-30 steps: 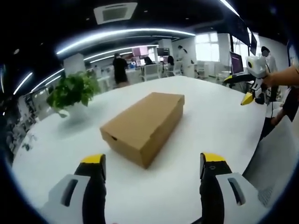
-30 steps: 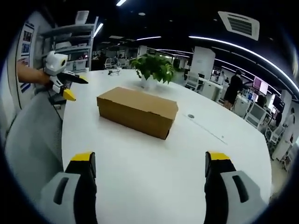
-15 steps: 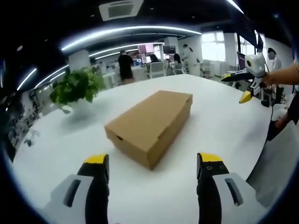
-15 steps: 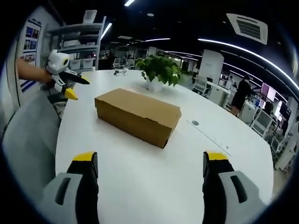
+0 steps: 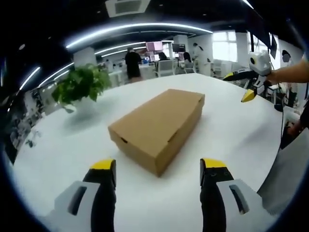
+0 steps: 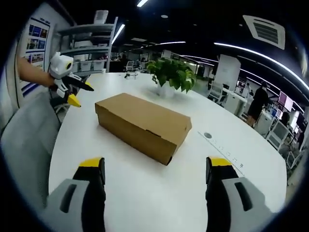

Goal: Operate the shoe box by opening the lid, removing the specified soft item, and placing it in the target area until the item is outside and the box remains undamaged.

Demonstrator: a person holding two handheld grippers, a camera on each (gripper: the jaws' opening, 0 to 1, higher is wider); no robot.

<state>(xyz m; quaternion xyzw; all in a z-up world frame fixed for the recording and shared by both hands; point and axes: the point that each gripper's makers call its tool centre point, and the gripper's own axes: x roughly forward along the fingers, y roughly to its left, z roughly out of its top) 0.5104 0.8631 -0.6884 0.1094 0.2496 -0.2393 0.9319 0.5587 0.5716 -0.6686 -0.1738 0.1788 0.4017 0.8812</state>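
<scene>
White tabletop (image 5: 63, 159) carries a potted plant (image 5: 79, 87) at left, apart from the shoe box (image 5: 157, 125), with nothing between box and grippers. Both views sit nearer the box than before. Brown, lid shut, it lies mid-table. Left gripper (image 5: 158, 166) and right gripper (image 6: 156, 164) gape, holding nothing.

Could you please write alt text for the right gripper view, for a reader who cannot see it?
A closed brown shoe box lies on a white round table, ahead of the right tool with its jaws open. A potted plant stands behind the box, and the left tool is at the left.
</scene>
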